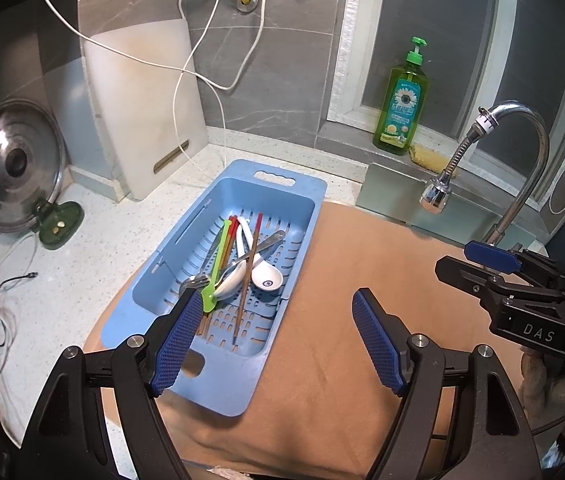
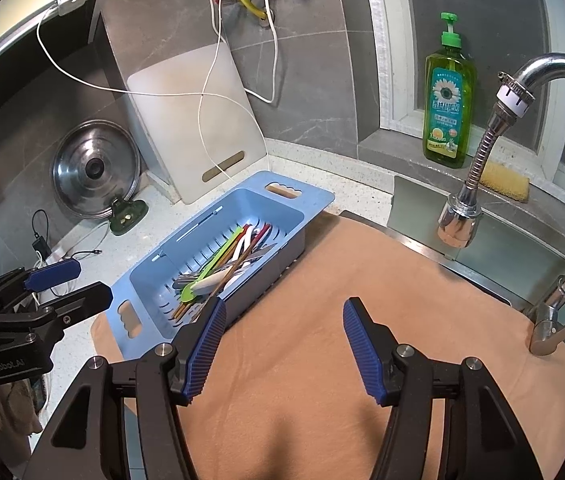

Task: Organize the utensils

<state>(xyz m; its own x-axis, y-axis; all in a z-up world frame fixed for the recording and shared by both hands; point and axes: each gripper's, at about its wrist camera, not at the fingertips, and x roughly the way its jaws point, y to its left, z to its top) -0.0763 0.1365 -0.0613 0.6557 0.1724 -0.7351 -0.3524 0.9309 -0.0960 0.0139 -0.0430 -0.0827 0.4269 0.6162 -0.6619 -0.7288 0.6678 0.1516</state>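
Utensils: a mixed heap lies in the blue basket (image 1: 218,240) — a green spoon (image 1: 215,268), two white soup spoons (image 1: 260,272), a metal spoon (image 1: 270,240), a fork (image 1: 192,282), and red-tipped chopsticks (image 1: 248,276) crossing over the rest.
Basket: sits half on the pale desk (image 1: 82,280) and half on the orange cloth (image 1: 342,340) spread beside the sink.
Left claw (image 1: 278,344): spread wide, holding nothing, hovering just short of the basket's near end; its left pad overlaps the green spoon's bowl in the picture, though contact cannot be told.
Right claw (image 2: 286,348): spread wide too, empty, above the bare cloth to the right of the basket.
Step in hand: judged as a pause over the basket; the jumble fits utensils waiting to be sorted onto the cloth, or equally ones just gathered into the basket.
Next move: unsettled by that; any pick here would call for closing on one handle only, since the pieces cross and would drag each other.
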